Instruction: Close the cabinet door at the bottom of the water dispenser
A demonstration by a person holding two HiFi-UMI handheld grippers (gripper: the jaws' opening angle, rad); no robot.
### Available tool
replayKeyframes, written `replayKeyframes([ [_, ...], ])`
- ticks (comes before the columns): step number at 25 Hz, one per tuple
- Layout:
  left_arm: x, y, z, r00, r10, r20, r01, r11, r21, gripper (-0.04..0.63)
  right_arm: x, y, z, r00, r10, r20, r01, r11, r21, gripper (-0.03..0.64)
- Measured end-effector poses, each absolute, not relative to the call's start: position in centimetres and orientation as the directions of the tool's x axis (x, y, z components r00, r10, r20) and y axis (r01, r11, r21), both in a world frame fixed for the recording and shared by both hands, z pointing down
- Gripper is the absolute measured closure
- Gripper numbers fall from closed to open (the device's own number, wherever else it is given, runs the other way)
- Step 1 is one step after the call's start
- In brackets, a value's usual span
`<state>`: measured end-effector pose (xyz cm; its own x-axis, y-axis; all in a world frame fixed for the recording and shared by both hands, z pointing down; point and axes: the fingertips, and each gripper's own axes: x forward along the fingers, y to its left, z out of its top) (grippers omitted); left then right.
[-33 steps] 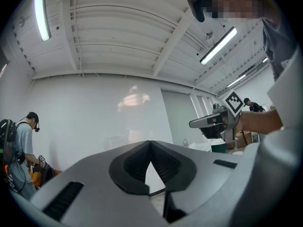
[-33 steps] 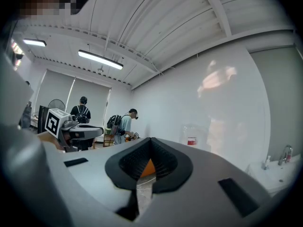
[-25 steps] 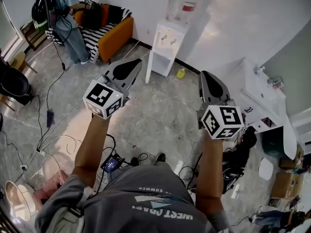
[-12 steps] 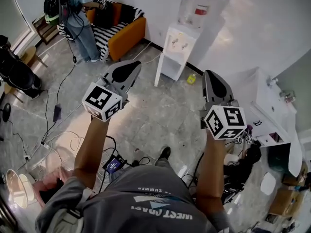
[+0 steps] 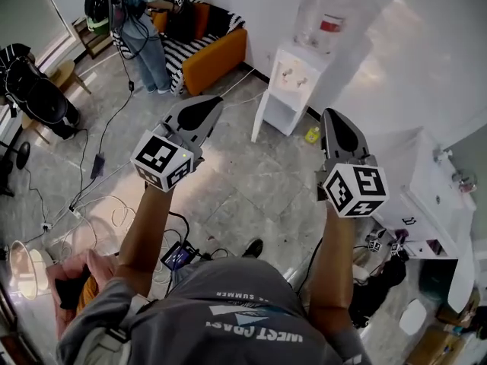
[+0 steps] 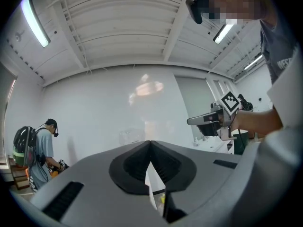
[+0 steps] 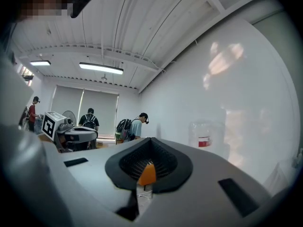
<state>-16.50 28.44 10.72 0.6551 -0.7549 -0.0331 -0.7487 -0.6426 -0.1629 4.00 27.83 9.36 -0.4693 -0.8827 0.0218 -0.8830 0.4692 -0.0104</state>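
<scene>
The white water dispenser (image 5: 291,82) stands against the far wall with a clear bottle (image 5: 326,15) on top. Its bottom cabinet door (image 5: 260,119) hangs open toward the left. My left gripper (image 5: 215,100) is held above the floor, well short of the dispenser and to its left, jaws shut and empty. My right gripper (image 5: 329,113) hovers to the right of the dispenser, also shut with nothing in it. In the left gripper view the jaws (image 6: 150,145) meet at a tip. The right gripper view shows its jaws (image 7: 151,141) closed and the bottle (image 7: 206,137) beyond.
An orange sofa (image 5: 218,55) and a person with a backpack (image 5: 144,21) are at the far left. Cables (image 5: 99,204) trail over the tiled floor. A small yellow bottle (image 5: 313,134) lies by the dispenser's right foot. A white counter with a sink (image 5: 426,196) is at right.
The dispenser has slid down and right in the head view, nearer to me. Both grippers stay shut and hold about the same pose.
</scene>
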Motion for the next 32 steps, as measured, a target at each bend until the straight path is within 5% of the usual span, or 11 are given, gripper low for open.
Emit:
replayKeyframes([
  [12, -12.3, 25.5, 11.1, 0.588, -0.809, 0.005, -0.794, -0.578, -0.188, 0.580, 9.3, 23.5, 10.6, -0.529, -0.849, 0.012, -0.848, 0.527, -0.053, 0.589],
  [32, -3.8, 18.5, 10.8, 0.700, -0.714, 0.036, -0.691, -0.689, -0.219, 0.580, 18.4, 19.1, 11.9, -0.408, -0.912, 0.034, -0.911, 0.404, -0.085, 0.589],
])
